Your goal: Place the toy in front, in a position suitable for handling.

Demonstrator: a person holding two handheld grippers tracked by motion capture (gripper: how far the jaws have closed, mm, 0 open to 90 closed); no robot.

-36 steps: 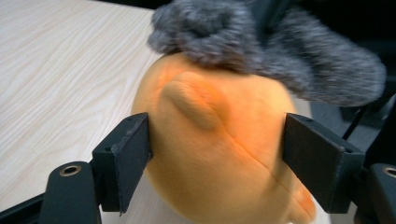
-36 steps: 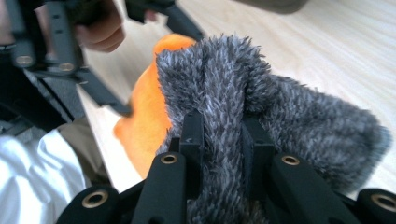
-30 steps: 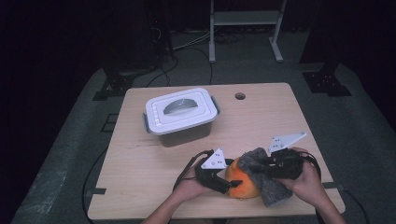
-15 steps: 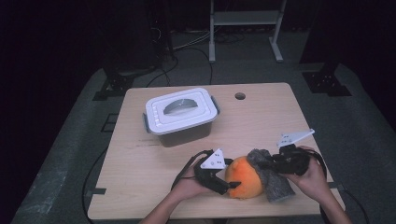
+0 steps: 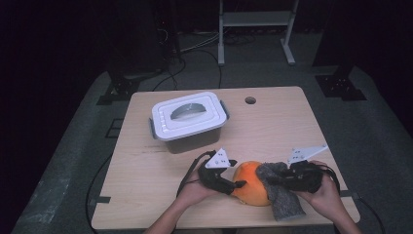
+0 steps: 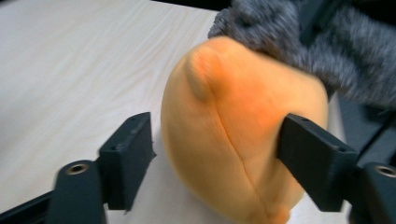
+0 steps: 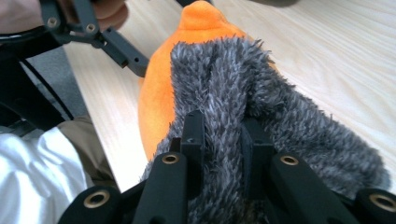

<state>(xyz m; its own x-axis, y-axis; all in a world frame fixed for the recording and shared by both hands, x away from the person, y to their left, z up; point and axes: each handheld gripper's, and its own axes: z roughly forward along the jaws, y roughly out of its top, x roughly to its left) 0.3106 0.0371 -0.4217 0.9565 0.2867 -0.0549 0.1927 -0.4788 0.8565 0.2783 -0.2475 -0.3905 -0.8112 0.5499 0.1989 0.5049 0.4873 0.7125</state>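
An orange plush lies near the table's front edge, with a grey fuzzy cloth draped over its right side. My left gripper reaches in from the left and straddles the plush. Its jaws have just been closing: one pad touches the plush, and a small gap shows at the other. My right gripper is shut on a fold of the grey cloth, its jaws pinched deep in the fur against the orange plush.
A grey box with a white lid stands at the back left of the wooden table. A round hole sits near the far edge. A white metal stand is on the floor beyond.
My right gripper has sunk slightly with the grey cloth still pinched. The left hand and the orange plush have stayed about where they were.
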